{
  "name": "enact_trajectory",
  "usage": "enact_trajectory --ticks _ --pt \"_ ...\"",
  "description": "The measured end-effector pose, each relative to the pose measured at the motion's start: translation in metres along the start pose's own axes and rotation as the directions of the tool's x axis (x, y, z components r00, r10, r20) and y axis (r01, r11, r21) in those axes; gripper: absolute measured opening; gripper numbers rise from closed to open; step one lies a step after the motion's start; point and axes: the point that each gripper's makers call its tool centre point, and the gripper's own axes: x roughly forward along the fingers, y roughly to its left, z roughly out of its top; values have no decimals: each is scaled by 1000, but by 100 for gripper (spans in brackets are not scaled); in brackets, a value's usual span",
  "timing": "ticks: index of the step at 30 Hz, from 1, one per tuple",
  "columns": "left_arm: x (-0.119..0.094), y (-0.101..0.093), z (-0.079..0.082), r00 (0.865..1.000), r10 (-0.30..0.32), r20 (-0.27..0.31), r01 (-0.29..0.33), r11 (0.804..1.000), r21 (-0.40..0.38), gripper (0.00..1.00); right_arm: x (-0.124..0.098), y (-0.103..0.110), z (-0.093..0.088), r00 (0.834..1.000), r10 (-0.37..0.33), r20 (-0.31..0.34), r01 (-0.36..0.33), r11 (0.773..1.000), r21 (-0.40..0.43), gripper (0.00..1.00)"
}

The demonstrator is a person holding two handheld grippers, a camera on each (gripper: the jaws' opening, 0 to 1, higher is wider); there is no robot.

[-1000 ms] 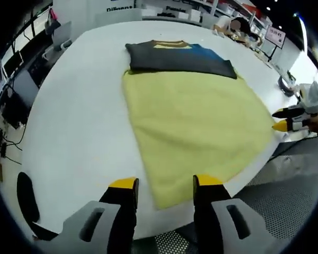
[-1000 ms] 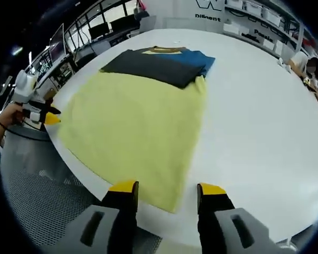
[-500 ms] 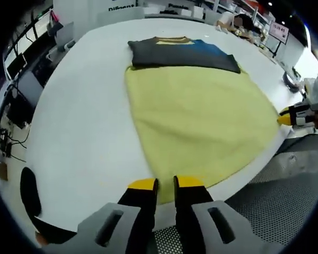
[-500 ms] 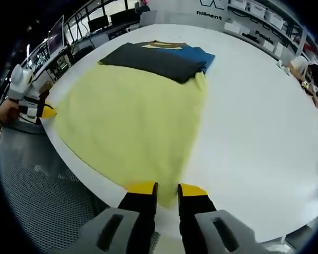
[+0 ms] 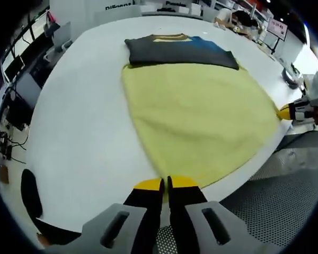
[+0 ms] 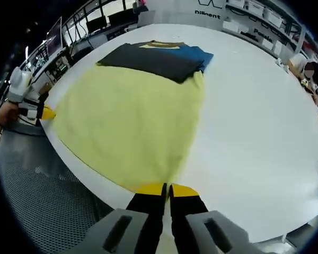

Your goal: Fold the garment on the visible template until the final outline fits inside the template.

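Note:
A yellow garment (image 5: 196, 111) lies spread flat on the white table (image 5: 79, 116), its hem along the near table edge. A dark grey and blue folded shirt (image 5: 180, 50) lies across its far end. My left gripper (image 5: 166, 183) is shut on one near hem corner. Across the hem, the right gripper (image 5: 284, 112) pinches the other corner. In the right gripper view the yellow garment (image 6: 132, 116) runs away from my right gripper (image 6: 167, 188), shut on its corner, toward the folded shirt (image 6: 153, 58). The left gripper (image 6: 46, 112) shows at the far left, held by a hand.
The rounded table edge (image 6: 90, 182) runs just in front of both grippers, with perforated grey floor (image 5: 286, 180) below. A black chair part (image 5: 29, 193) stands by the table's left. Desks with monitors (image 6: 95, 24) and shelves line the background. Bare table (image 6: 254, 116) extends to the right.
Both grippers went from open to shut on the yellow garment's near hem corners, and each has moved in closer to the table edge. The garment and folded shirt lie as before.

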Motion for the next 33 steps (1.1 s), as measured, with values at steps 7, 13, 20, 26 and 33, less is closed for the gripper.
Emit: enact_trajectory --ticks 7,13,20,26,33 --pt "-2 -1 -6 999 -1 -34 1 1000 -1 4 -5 4 -6 998 16 -53 -16 1000 -13 0" --pt "-4 -1 -9 998 10 -55 -9 1000 22 4 -6 7 -11 995 31 -90 -33 999 -22 0" --pt "-5 0 -13 998 11 -63 -10 1000 13 4 -8 11 -15 994 42 -104 -44 999 -20 0" --pt "-7 -1 -17 997 8 -72 -8 1000 7 4 -9 12 -18 993 47 -111 -49 999 -10 0" --pt "-10 -3 -24 994 15 -112 -14 1000 8 4 -11 15 -23 990 58 -132 -60 998 -10 0"
